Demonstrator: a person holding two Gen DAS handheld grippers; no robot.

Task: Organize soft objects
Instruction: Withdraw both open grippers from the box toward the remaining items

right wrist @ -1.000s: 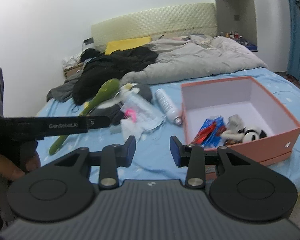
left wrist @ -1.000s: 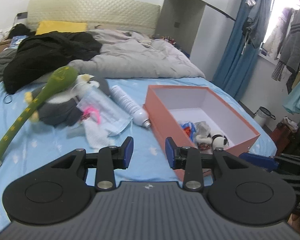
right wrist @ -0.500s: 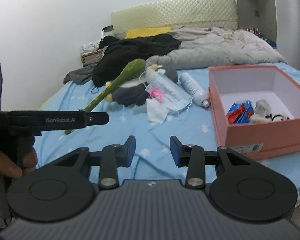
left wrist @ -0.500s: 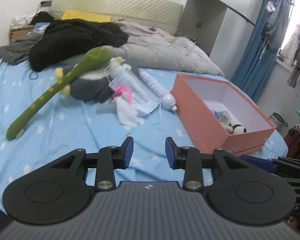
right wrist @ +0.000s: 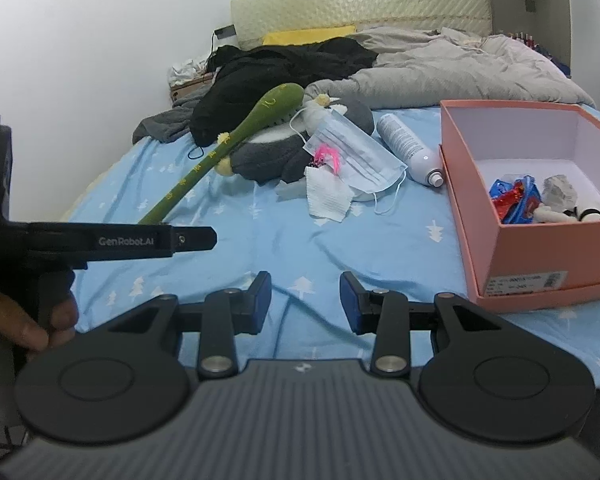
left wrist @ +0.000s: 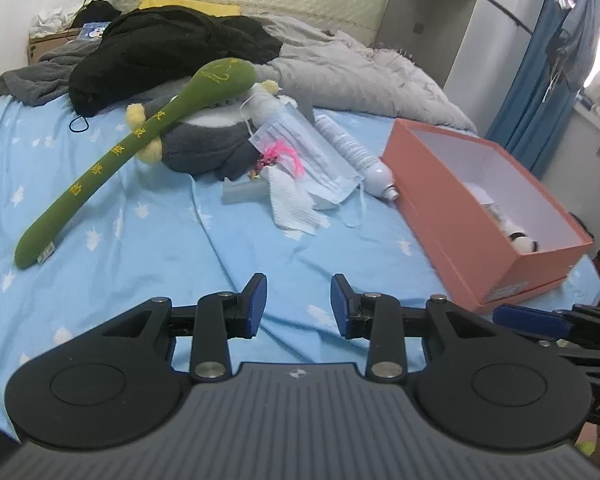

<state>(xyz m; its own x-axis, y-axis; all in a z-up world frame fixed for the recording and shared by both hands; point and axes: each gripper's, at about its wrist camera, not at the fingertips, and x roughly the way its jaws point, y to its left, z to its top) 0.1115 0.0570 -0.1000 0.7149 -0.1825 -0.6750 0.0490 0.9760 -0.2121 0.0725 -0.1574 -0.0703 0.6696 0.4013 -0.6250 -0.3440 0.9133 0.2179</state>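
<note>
Both grippers hover over the blue bedsheet near the bed's front edge. My left gripper (left wrist: 299, 305) is open with nothing between its blue pads, and so is my right gripper (right wrist: 305, 301). Further up the bed, a long green plush (left wrist: 140, 148) (right wrist: 220, 152) leans on a grey plush toy (left wrist: 204, 148) (right wrist: 268, 156). Beside them lie a blue face mask (left wrist: 308, 156) (right wrist: 356, 152), a white tissue (left wrist: 294, 204) (right wrist: 328, 194) and a pink tuft (left wrist: 280, 156). To the right stands an open orange box (left wrist: 460, 224) (right wrist: 540, 252) holding a small panda plush (right wrist: 580, 212) and wrappers (right wrist: 516, 196).
A white spray bottle (left wrist: 352, 148) (right wrist: 410, 148) lies between the mask and the box. Black clothes (left wrist: 160, 44) and a grey duvet (left wrist: 360, 76) cover the head of the bed. A hand (right wrist: 20, 320) holds the left tool at the right wrist view's left edge.
Both grippers have drawn back and sunk toward the bed's front edge, so the box and the pile now sit farther off. Both pairs of jaws stand as wide as before.
</note>
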